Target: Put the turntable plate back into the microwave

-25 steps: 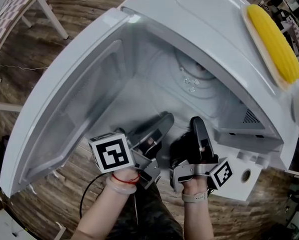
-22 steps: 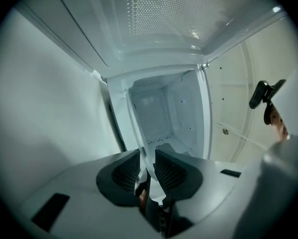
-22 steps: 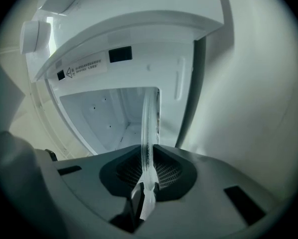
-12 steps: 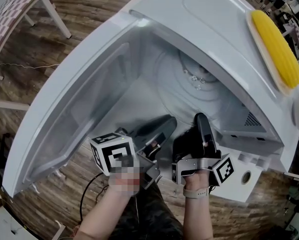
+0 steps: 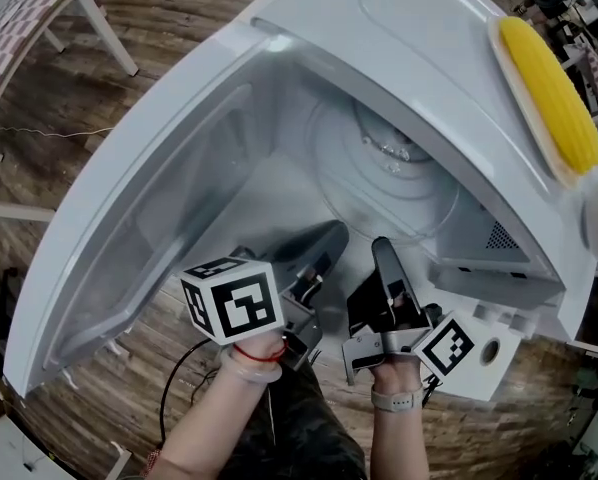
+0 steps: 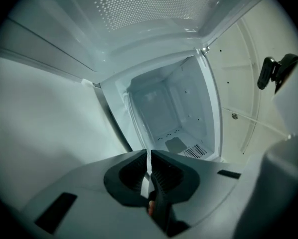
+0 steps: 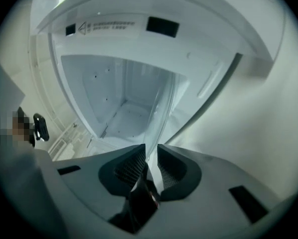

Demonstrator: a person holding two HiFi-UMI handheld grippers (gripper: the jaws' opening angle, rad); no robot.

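The white microwave (image 5: 399,38) stands with its door (image 5: 149,218) swung wide open to the left. The clear glass turntable plate (image 5: 379,193) is inside the cavity, its far part deep in and its near rim close to the front opening. Whether it rests on the cavity floor cannot be told.

The left tongs (image 5: 331,234) reach in from the near side and grip the near rim of the plate. In the left gripper view the tongs (image 6: 149,167) are pinched narrow on the plate's thin glass edge (image 6: 149,156), which stands edge-on between the ribbed pads (image 6: 165,172). The right tongs (image 5: 381,248) sit just beside them, to the right, on the same near rim. In the right gripper view these tongs (image 7: 150,159) are likewise clamped on the plate (image 7: 160,111), whose edge curves away into the cavity.

On top of the microwave, at the far right, a yellow corn cob (image 5: 551,83) lies on a pale dish (image 5: 500,60). The floor (image 5: 179,28) is dark wood. A table (image 5: 29,18) with a chequered top stands at the far left.
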